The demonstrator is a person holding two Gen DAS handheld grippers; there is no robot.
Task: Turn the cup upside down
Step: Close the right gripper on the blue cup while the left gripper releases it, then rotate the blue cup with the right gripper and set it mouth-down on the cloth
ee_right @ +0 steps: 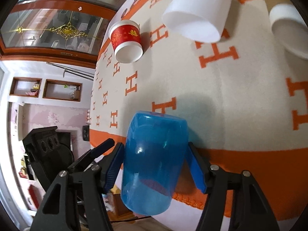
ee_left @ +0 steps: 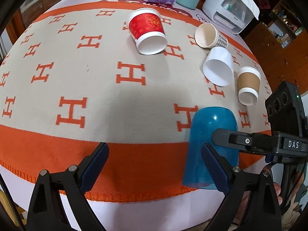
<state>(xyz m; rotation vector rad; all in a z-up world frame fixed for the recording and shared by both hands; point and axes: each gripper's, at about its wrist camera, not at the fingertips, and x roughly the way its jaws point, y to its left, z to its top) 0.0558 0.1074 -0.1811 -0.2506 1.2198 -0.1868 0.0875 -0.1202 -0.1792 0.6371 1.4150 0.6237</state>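
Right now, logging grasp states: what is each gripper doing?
Left gripper: open, holding nothing.
Right gripper: one finger on each side of the blue cup; whether it is clamped shut cannot be told.

A glass-fronted wooden cabinet (ee_right: 57,28) stands above pink floral wallpaper (ee_right: 52,115) and wall niches (ee_right: 61,90).

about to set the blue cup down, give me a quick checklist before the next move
1. Blue cup between right gripper jaws: ok, though contact on the far side cannot be told.
2. Cup inverted, closed end up: ok.
3. Rim flat on the blanket: cannot tell; it sits at the table edge.
4. Left gripper open, holding nothing: ok.
5. Brown cup and white cup apart from the blue cup: ok.
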